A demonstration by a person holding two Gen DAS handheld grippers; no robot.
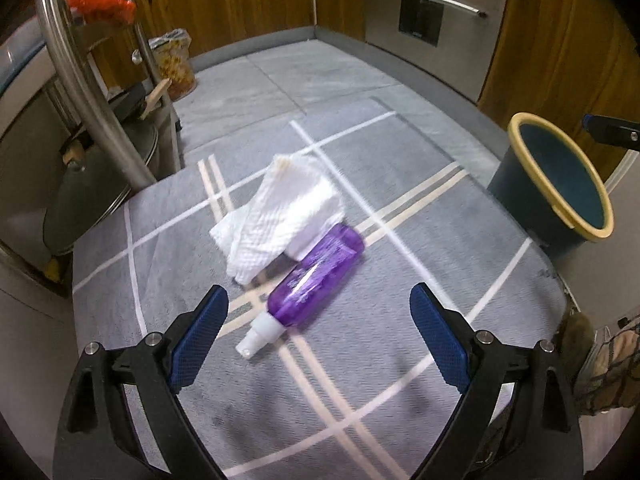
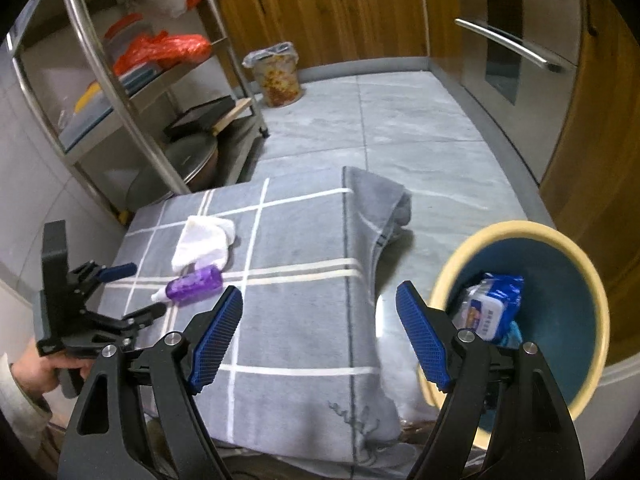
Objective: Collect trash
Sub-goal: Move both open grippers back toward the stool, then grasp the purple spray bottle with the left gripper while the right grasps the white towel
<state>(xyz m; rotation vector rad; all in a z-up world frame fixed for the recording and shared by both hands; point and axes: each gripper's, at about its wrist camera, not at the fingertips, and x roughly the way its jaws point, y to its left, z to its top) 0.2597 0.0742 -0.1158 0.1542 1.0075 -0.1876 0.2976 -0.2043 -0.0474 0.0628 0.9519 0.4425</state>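
Observation:
A purple spray bottle [image 1: 316,276] with a white nozzle lies on a grey checked cloth [image 1: 400,360], its nozzle toward me. A crumpled white paper towel [image 1: 280,216] lies touching its far end. My left gripper [image 1: 318,336] is open and empty, just short of the bottle. Both items show in the right wrist view: the bottle [image 2: 194,283], the towel [image 2: 202,240]. My right gripper [image 2: 320,336] is open and empty beside a blue bin with a yellow rim [image 2: 560,300]. The bin holds a blue-and-white wipes pack [image 2: 494,304]. The left gripper [image 2: 132,290] shows at the left.
The cloth covers a low block on a grey tiled floor [image 2: 400,120]. A steel shelf rack [image 2: 132,92] with pots and orange bags stands at the left. A lined waste bin [image 2: 278,76] stands by wooden cabinets. A steel appliance [image 1: 432,20] is at the right. The bin [image 1: 560,184] sits right of the cloth.

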